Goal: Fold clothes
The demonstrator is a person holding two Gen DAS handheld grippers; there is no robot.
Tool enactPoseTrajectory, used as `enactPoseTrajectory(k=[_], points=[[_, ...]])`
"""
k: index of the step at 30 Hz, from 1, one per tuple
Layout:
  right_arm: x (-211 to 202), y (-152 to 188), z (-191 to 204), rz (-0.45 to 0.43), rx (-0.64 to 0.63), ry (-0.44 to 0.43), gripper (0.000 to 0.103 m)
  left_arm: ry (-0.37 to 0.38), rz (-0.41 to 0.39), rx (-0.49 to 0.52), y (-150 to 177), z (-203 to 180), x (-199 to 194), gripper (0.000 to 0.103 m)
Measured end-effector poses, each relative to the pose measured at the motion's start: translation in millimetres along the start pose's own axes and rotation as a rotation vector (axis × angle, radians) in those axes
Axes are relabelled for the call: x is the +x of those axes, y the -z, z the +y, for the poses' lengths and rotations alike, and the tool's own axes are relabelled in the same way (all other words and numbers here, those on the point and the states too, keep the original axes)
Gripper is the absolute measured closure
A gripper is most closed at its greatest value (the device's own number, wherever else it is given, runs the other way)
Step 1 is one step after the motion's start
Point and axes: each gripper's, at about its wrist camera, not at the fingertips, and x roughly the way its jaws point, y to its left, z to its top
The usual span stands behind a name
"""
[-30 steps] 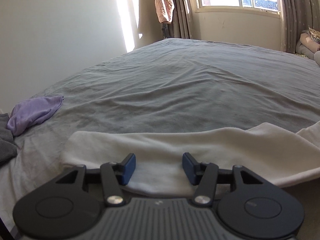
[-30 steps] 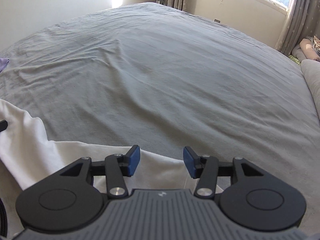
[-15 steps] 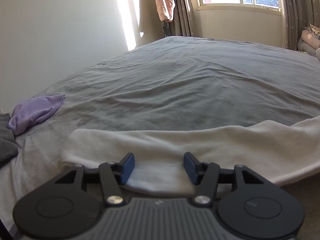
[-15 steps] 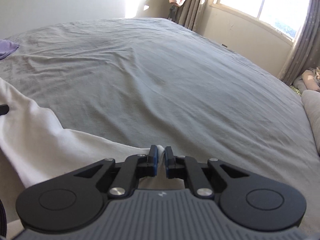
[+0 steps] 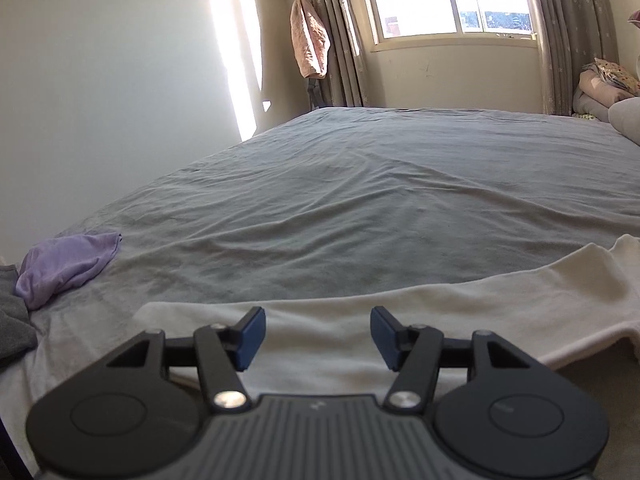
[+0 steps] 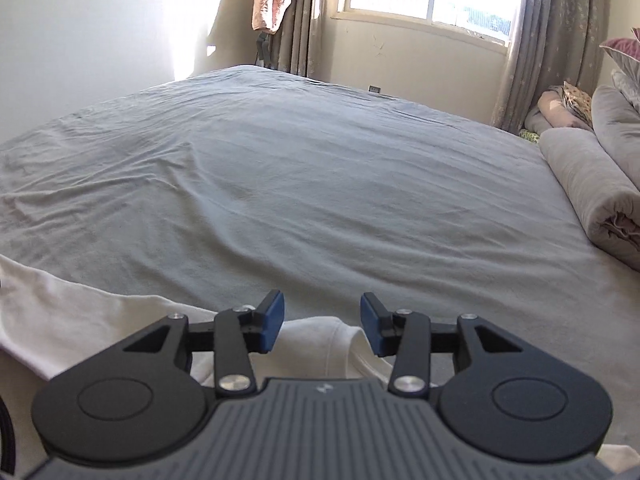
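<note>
A cream-white garment (image 5: 460, 312) lies in a long band across the near edge of the grey bed. My left gripper (image 5: 318, 332) hangs just above its left part, jaws apart, blue pads clear of the cloth. In the right wrist view the same white garment (image 6: 80, 320) runs in from the left, and a folded bump of it sits under my right gripper (image 6: 322, 320). The right jaws are opening, with cloth below and between them but no pad pressing on it.
The grey bedsheet (image 5: 380, 200) stretches wide and wrinkled ahead. A purple garment (image 5: 64, 268) and dark grey cloth (image 5: 12, 320) lie at the left edge. Rolled bedding (image 6: 592, 184) lines the right side. A wall stands left, a window and curtains beyond.
The right gripper shut on the white cloth's edge, then opened again and let it drop, while tilting up. The left gripper stayed open over the garment, its view tilted up a little.
</note>
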Motion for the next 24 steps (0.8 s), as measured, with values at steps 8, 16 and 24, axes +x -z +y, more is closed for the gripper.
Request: enactPoseTrajectory(k=[8,16,24], points=[[27,25,14,0.084,0.046,-0.047,0.072,0.059,0.058,0.054,5,-12,5,0.043],[55,3,6,0.066,0.083,0.058,0.077,0.06,0.059,0.048,9,-11,8,0.043],[-28,29,-45,0.026,0.172,0.092,0.075,0.104,0.004,0.015,-2,-10,-8,0.044]])
